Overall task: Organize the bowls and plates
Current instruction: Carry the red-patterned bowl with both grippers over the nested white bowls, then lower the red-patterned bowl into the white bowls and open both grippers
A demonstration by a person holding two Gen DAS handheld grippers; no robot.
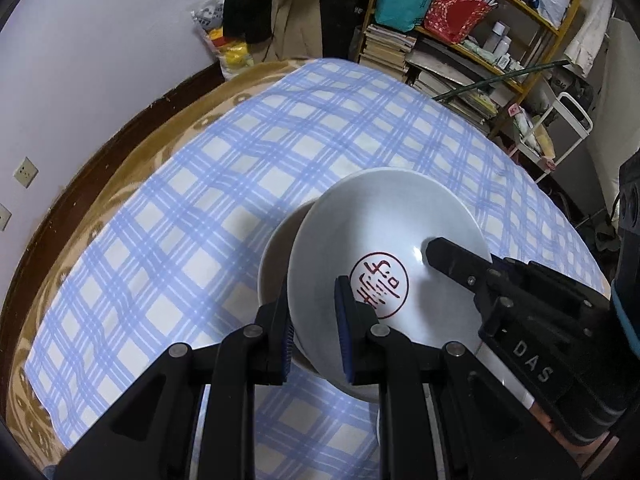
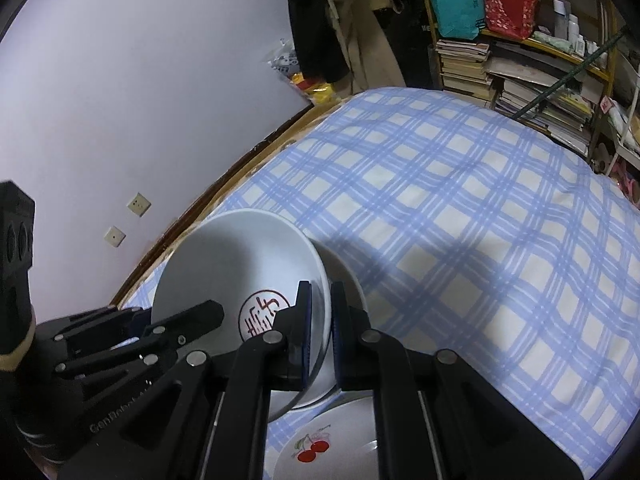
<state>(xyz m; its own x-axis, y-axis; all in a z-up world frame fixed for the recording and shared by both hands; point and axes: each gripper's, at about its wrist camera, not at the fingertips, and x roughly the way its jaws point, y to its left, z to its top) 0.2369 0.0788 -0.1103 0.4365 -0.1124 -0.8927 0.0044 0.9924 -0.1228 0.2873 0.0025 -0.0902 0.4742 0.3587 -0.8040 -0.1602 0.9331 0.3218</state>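
A pale bowl with a red seal mark (image 1: pixel 384 236) (image 2: pixel 236 260) is held tilted above a second pale bowl (image 1: pixel 276 248) (image 2: pixel 344 272) on the blue checked cloth. My left gripper (image 1: pixel 314 332) is shut on the near-left rim of the marked bowl, one pad inside, one outside. My right gripper (image 2: pixel 320 328) is shut on the opposite rim; it also shows in the left wrist view (image 1: pixel 460 264). A plate with a cherry print (image 2: pixel 320 448) lies below the right gripper.
The checked cloth (image 1: pixel 240 168) covers a bed-like surface with a brown blanket edge (image 1: pixel 120 148) beside the wall. Shelves with books and bags (image 1: pixel 460 40) stand at the far side, with a white cart (image 1: pixel 560 132) beside them.
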